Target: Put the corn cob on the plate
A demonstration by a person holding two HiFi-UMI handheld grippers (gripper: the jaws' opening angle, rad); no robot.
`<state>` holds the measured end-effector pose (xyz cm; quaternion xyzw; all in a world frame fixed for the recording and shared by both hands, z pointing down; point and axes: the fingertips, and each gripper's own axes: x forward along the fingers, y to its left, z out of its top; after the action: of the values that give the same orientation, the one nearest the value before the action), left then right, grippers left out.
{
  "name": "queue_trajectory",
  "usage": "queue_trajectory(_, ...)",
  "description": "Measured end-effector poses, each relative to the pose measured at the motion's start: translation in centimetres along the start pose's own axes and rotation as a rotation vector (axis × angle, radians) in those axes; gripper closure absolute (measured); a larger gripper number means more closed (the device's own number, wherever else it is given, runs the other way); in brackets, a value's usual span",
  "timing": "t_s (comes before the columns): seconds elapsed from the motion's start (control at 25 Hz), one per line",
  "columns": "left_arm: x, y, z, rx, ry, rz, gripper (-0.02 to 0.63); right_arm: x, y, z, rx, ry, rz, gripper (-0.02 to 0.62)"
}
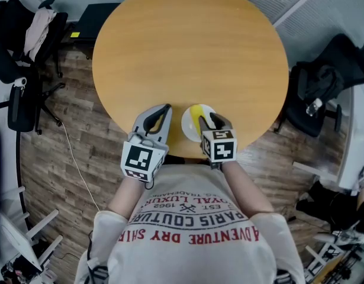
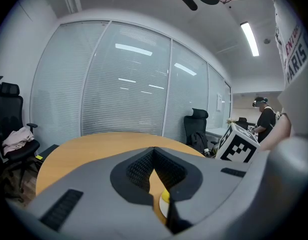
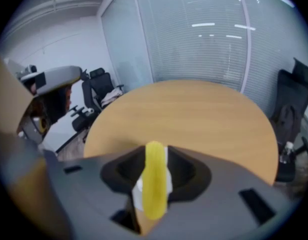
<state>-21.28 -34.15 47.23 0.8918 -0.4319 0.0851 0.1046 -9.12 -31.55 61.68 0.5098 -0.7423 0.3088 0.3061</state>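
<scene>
Smooth yellow corn cob (image 3: 155, 184) lying on small round white plate (image 1: 186, 126); no grip on it.
Bare forearms (image 1: 244, 185) reach fwd from white printed T-shirt (image 1: 193, 241), converging. Grey plastic left gripper (image 2: 154, 150) sits near level, jaws together at tips, nothing btwn. Matching right gripper (image 3: 152, 152), just right of it, tilts steeply down above plate; jaws apart & clear of cob, which shows thru gap w/ white either side. Cob runs near-to-far. Round matt light-wood table (image 1: 187, 46) spreads far beyond.
</scene>
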Motion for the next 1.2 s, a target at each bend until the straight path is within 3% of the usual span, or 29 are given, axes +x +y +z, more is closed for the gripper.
queue_trajectory(0.12, -0.2, -0.6, 1.0, 0.020, -0.023, -0.007, 0.574, -1.8, -1.2, 2.0, 0.000, -0.082, -0.052, 0.525)
queue_trajectory(0.2, -0.5, -1.0, 1.7, 0.046, -0.039, -0.015, 0.574, -2.9, -1.7, 3.4, -0.005, -0.138, -0.074, 0.555)
queue_trajectory(0.36, -1.0, -1.2, 3.2, 0.078, -0.073, -0.007, 0.574, -5.5, -1.7, 6.9, -0.027, -0.282, -0.061, 0.563)
queue_trajectory(0.56, -1.5, -1.0, 5.8, 0.099, -0.123, 0.008, 0.574, -9.5, 0.3, 11.3, -0.065, -0.513, 0.057, 0.566)
queue_trajectory(0.84, -1.5, -1.2, 7.4, 0.097, -0.160, 0.005, 0.574, -14.3, 1.5, 14.3, -0.145, -0.751, 0.041, 0.566)
queue_trajectory(1.0, -1.3, -2.2, 8.3, 0.106, -0.189, -0.016, 0.574, -16.1, 0.9, 15.1, -0.141, -0.818, 0.023, 0.566)
queue_trajectory(1.2, -1.4, -2.4, 8.7, 0.081, -0.221, -0.028, 0.574, -16.1, 0.1, 14.6, -0.139, -0.819, 0.019, 0.566)
